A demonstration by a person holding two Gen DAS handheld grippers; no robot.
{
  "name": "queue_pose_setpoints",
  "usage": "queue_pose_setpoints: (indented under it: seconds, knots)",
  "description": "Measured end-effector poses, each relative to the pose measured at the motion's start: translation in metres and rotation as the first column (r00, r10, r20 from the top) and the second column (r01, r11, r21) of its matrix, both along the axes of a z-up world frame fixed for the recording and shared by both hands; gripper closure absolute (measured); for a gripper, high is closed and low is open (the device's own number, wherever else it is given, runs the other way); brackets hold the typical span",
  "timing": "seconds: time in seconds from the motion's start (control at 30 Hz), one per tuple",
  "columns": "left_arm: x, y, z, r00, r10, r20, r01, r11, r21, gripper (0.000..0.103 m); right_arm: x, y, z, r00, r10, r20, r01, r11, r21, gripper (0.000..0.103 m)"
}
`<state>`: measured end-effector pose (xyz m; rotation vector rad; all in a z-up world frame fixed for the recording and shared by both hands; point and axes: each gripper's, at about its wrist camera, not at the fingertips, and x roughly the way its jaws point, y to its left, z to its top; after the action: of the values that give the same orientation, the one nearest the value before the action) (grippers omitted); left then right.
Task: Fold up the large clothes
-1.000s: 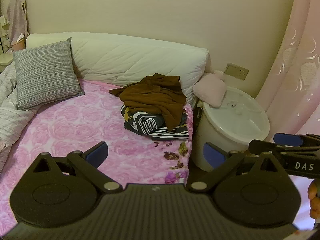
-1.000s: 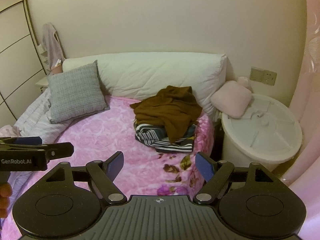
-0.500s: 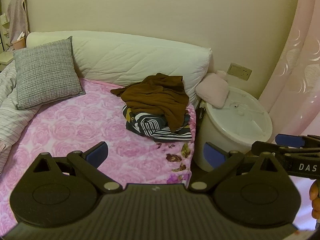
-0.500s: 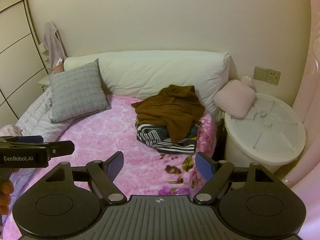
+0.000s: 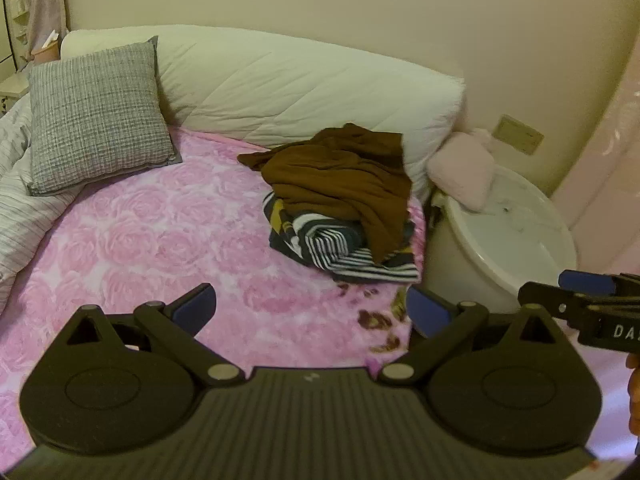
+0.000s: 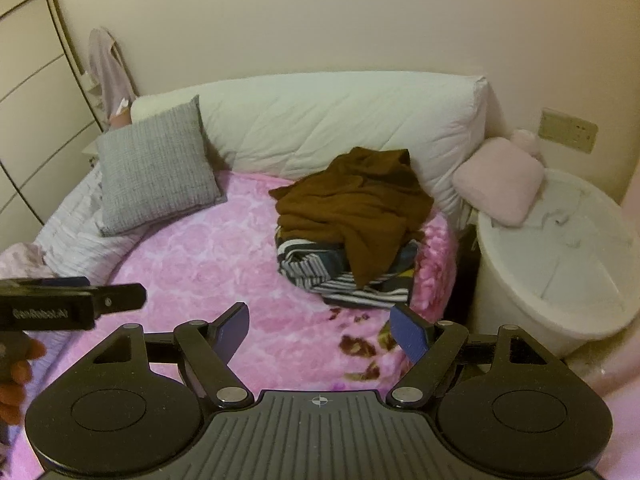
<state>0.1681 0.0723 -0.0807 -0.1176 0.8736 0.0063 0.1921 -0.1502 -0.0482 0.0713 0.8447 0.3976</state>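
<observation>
Brown garment [image 6: 360,208] crumpled on top of a striped one [image 6: 320,268], both heaped near the bed's right edge, up toward the long white pillow [image 6: 340,120]. Pink rose blanket [image 6: 200,260] underneath. Grey cushion [image 6: 156,164] off at the left edge. White tub [image 6: 560,264] just past the right edge, small pink pillow [image 6: 500,188] leaning on it. Left gripper [image 5: 308,310] spread wide, holding nothing, over the near edge. Right gripper [image 6: 320,330] same deal, wide and empty.

The left gripper [image 5: 308,309] is matte black, with blue pads [image 5: 194,304] on its fingertips, silver pivot screws and a ribbed base; the right gripper [image 6: 320,330] matches it. Seen from the left wrist, the right one bears white letters "DA".
</observation>
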Motion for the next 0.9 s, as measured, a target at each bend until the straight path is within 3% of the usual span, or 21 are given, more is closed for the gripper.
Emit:
queue_pose_setpoints:
  seconds: [0.5,0.7,0.9]
  knots:
    - [0.185,0.0,-0.094,0.994,0.025,-0.109,-0.026,1.0,-0.007,0.016,0.181,0.011,-0.105,0.998,0.059,-0.006,-0.059,0.996,-0.066,0.044]
    - [0.251,-0.004,-0.131,0.988,0.017,-0.154,-0.018,1.0,-0.009,0.017,0.248,0.015,-0.144,0.995,0.081,-0.059,-0.086,0.992,-0.089,0.046]
    - [0.3,-0.002,-0.171,0.976,0.013,-0.22,-0.017,1.0,-0.016,0.018,0.289,0.036,-0.183,0.986,0.133,-0.105,-0.148,0.978,-0.146,0.049]
